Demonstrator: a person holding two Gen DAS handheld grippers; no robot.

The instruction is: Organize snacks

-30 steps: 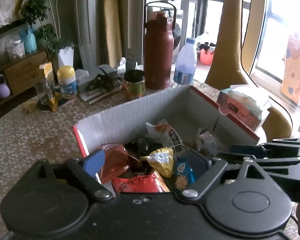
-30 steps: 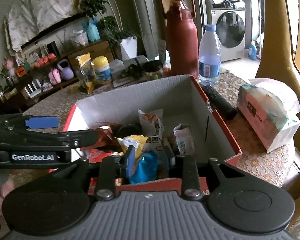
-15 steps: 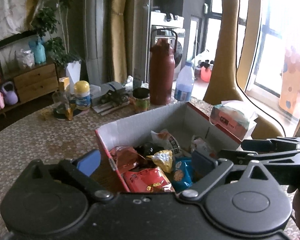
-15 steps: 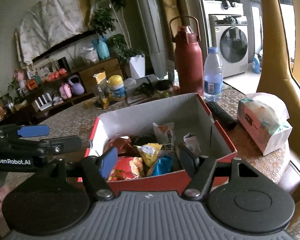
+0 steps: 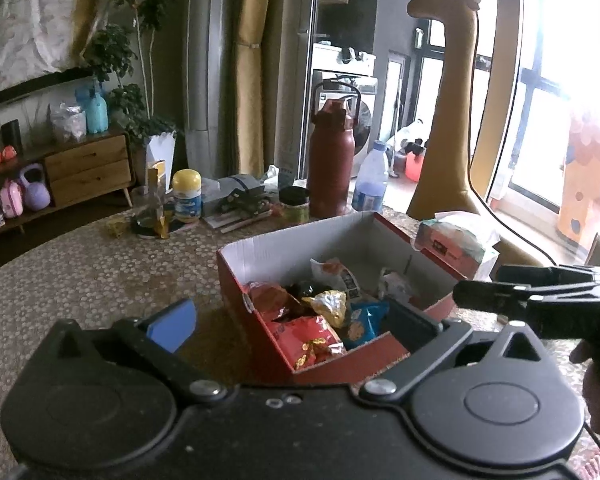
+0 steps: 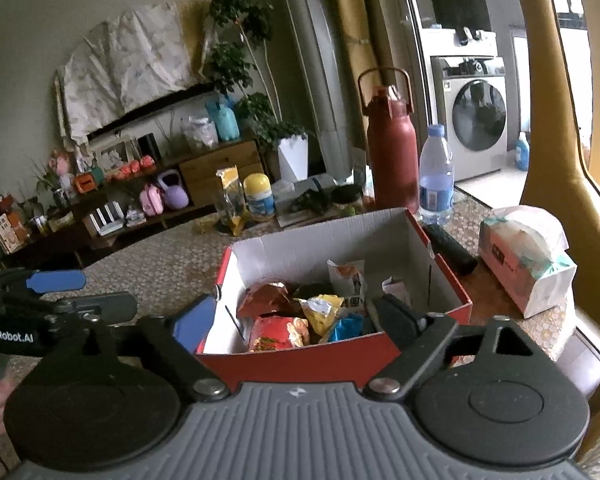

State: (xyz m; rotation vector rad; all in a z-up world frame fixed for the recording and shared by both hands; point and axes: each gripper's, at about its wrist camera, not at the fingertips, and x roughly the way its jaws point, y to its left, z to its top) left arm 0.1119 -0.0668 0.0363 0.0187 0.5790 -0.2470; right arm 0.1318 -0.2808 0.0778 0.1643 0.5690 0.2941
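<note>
A red cardboard box (image 5: pixel 380 224) (image 6: pixel 300 354) stands on the patterned table, holding several snack packets, among them a red bag (image 5: pixel 312 340), a gold packet (image 5: pixel 328 306) and a blue packet (image 6: pixel 346 328). My left gripper (image 5: pixel 292 320) hangs back from the box's near left corner, above the table. Its jaws are opening, with nothing between them. My right gripper (image 6: pixel 296 320) is in front of the box's near wall, and its jaws are also opening and hold nothing. In the left wrist view the right gripper (image 5: pixel 480 282) reaches in from the right edge.
Behind the box stand a maroon flask (image 5: pixel 330 168), a water bottle (image 5: pixel 370 180), a dark tin (image 5: pixel 296 202) and a yellow-lidded jar (image 5: pixel 186 196). A tissue pack (image 6: pixel 528 256) and a black remote (image 6: pixel 452 248) lie right of the box. A giraffe figure (image 5: pixel 448 100) stands beyond the table.
Both grippers drew back and up from the box. The right gripper went from nearly shut around the blue packet to wide apart, leaving the packet in the box. The left jaws widened slightly.
</note>
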